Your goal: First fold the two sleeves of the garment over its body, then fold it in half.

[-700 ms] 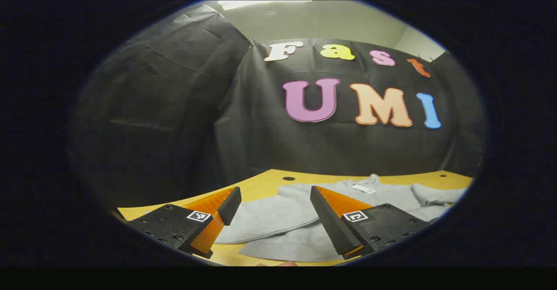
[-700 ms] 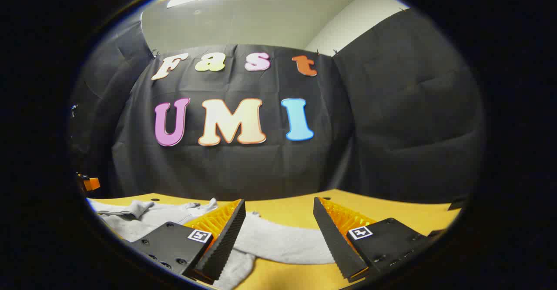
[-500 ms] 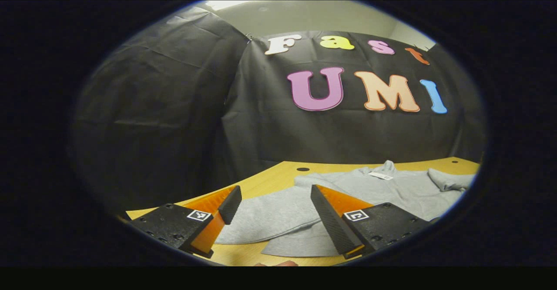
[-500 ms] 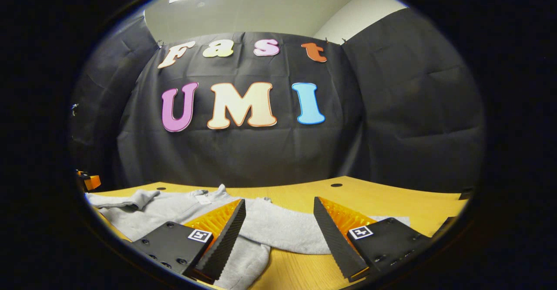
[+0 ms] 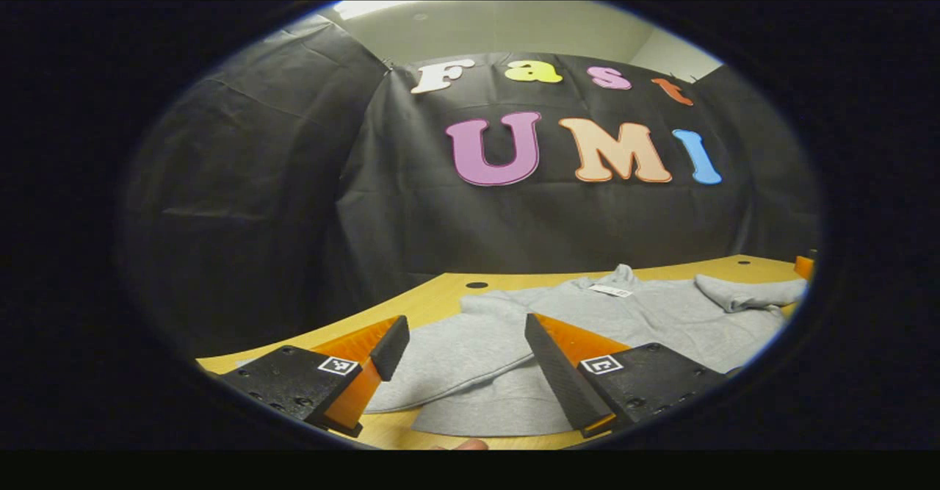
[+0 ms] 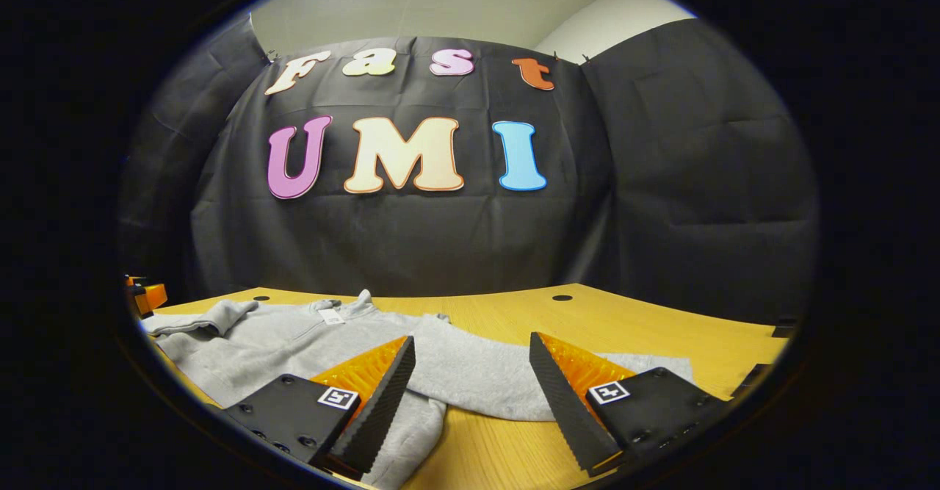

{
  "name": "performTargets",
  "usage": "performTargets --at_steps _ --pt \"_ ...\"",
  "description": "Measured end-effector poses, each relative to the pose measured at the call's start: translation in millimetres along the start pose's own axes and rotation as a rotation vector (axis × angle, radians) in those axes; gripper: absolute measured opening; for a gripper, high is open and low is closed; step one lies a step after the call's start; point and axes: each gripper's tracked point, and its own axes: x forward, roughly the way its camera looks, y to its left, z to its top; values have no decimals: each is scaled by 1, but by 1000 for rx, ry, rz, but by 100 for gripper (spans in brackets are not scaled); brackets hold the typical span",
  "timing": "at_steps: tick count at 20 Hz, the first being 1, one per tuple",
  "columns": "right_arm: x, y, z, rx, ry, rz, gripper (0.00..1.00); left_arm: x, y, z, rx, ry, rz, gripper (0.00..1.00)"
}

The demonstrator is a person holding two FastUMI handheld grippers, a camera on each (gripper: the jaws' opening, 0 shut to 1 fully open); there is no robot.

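A grey sweatshirt [image 5: 646,314] lies flat on the wooden table [image 5: 440,295], collar and white label toward the back wall. In the left gripper view its near sleeve [image 5: 455,358] stretches out under my left gripper [image 5: 463,347], which hovers open just above the cloth. The far sleeve [image 5: 742,292] lies bunched at the right. In the right gripper view the sweatshirt body [image 6: 279,343] is at the left and one sleeve [image 6: 485,380] runs right across the table, passing below my open right gripper [image 6: 470,372]. Neither gripper holds anything.
Black cloth walls close the booth behind and at both sides. The tabletop [image 6: 661,328] has small dark holes [image 6: 562,297] near the back edge. An orange and black object [image 6: 147,295] shows at the far left edge of the right gripper view.
Both views have tipped downward, so more of the table and sweatshirt shows. In the right gripper view the sleeve now lies fully between the fingers. Both grippers stay open.
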Motion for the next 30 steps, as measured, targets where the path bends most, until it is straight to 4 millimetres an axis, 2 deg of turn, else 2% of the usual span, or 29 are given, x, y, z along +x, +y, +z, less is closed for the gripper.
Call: performTargets --at_steps 2,4,5,12,14,19,20,22,27,30 --pt "2 0 -1 0 -1 -1 94 0 3 -2 -1 5 9 93" --pt "2 0 -1 0 -1 0 94 -1 15 -1 2 7 63 93" --pt "2 0 -1 1 0 0 98 -1 17 0 0 9 77 94" --pt "2 0 0 1 -1 1 98 -3 16 2 -1 9 79 94" --pt "3 6 -4 5 8 31 97 -3 16 2 -1 10 78 94" --pt "15 -5 -16 79 94 23 98 -3 14 2 -2 8 70 94" --pt "19 -12 -18 113 117 15 98 -4 13 2 -1 6 67 94" --pt "25 -40 -12 125 131 -37 98 -3 12 2 -1 6 60 94" --pt "23 -118 -1 36 188 -213 98 -4 11 2 -1 6 60 93" --pt "19 -153 0 10 252 -279 97 -4 10 2 -2 7 59 94"
